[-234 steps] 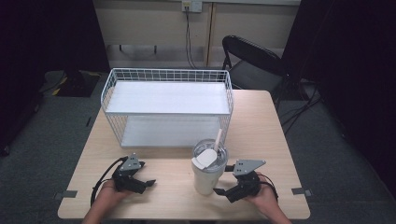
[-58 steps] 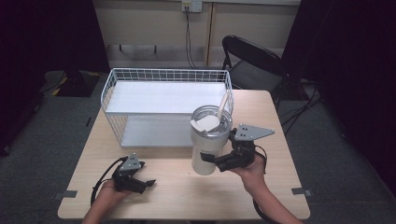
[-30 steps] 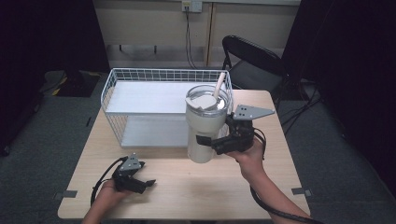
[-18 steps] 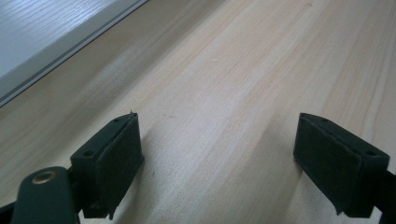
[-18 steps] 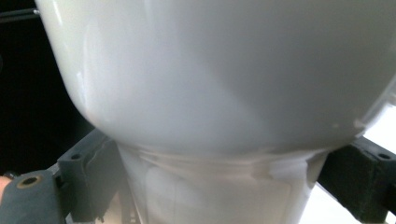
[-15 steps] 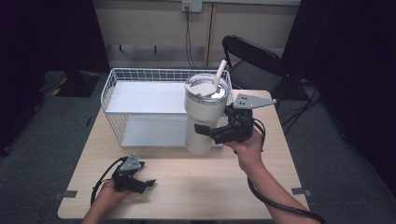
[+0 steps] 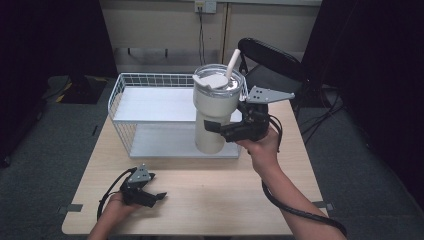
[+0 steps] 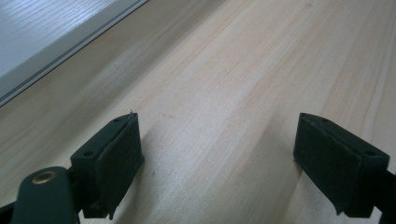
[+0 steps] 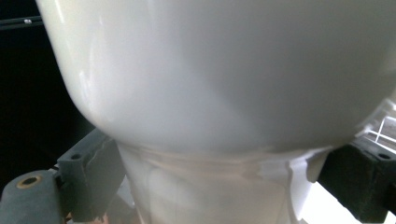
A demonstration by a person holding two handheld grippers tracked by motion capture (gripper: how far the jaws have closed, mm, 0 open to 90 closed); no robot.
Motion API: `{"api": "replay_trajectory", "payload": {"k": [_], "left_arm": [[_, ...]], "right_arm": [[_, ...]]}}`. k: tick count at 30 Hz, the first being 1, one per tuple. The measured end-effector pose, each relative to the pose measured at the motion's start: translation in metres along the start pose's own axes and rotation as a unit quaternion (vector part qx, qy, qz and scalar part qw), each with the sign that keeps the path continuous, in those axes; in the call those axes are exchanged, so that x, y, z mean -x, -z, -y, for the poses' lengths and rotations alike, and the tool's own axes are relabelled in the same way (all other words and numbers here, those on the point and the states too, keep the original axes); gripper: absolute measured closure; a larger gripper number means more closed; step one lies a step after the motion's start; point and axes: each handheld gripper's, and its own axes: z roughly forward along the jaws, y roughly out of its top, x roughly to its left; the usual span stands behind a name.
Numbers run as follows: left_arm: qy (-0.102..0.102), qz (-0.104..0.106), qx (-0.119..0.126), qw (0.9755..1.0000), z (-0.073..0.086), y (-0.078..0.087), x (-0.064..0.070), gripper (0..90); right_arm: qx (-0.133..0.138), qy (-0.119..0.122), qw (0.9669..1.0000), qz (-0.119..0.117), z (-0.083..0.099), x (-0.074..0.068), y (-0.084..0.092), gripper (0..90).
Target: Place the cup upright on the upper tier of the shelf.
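A: Quick one. What is the right gripper (image 7: 216, 129) doing?

B: It is clamping the cup (image 7: 216, 112), a big cream tumbler with a clear lid (image 7: 218, 80) and a straw (image 7: 232, 61). The jaws are closing on the narrow lower part, just under where the body widens. The right gripper view is showing a pad on each side of that neck (image 9: 205, 186), both pressing against it.

A: Where is the cup sitting?

B: It is not sitting. It is hanging in the air, upright, in front of the wire basket (image 7: 150, 82) at its right end, above the table (image 7: 225, 190). I cannot tell whether its base is over the basket's rim or over bare table.

A: Handling?

B: Judging by looks, it is rigid and smooth, probably slippery, and top-heavy since the wide part is riding above the grip. It may be heavy if it is full; the contents are not visible. The narrow neck is the sensible hold, because the flare above is acting as a stop against sliding down. Tilting risks a spill at the straw hole.

A: Left gripper (image 7: 156, 196)?

B: It is resting low over the table near the front edge, well apart from the cup, with jaws wide open and holding nothing. Its own view is showing bare wood (image 8: 224, 93) between the pads.
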Motion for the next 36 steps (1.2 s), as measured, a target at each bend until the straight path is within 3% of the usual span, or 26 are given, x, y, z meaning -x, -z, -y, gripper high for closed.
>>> {"api": "replay_trajectory", "payload": {"k": [14,36], "left_arm": [[0.000,-0.001,0.000,1.0000,0.000,0.000,0.000,14.8],[0.000,0.001,-0.001,1.0000,0.000,0.000,0.000,14.8]], "right_arm": [[0.006,0.009,0.9998,0.016,-0.023,0.004,-0.004,9.7],[0.010,0.016,0.9978,0.064,-0.046,0.020,-0.012,9.7]]}}
